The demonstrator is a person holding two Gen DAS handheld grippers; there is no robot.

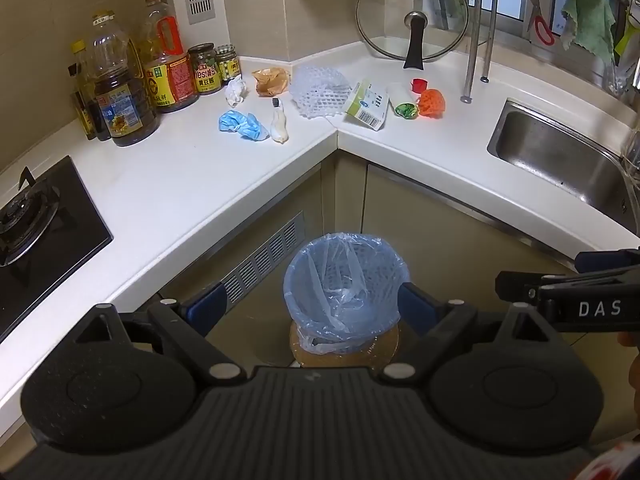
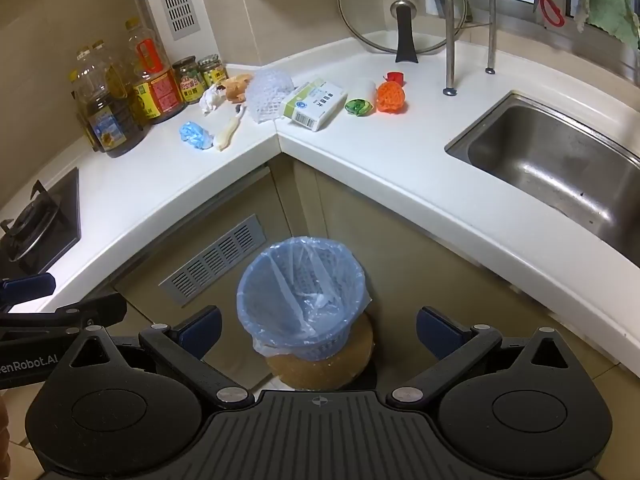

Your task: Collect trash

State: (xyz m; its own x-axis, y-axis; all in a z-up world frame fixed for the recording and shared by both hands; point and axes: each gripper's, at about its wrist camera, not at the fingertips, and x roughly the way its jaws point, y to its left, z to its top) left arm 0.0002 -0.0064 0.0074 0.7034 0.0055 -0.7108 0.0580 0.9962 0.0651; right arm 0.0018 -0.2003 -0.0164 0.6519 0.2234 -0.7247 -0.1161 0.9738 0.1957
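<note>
A blue lined trash basket stands on the floor in the cabinet corner. Trash lies at the back of the white countertop: a blue glove, a white crumpled tissue, a brown wrapper, a white tube, white foam netting, a green-white box, a green-tipped roll, orange netting, a red cap. My left gripper and right gripper are open, empty, above the basket.
Oil bottles and jars stand at the back left. A gas stove is at the left, a steel sink at the right. A glass lid leans on the wall by rack legs.
</note>
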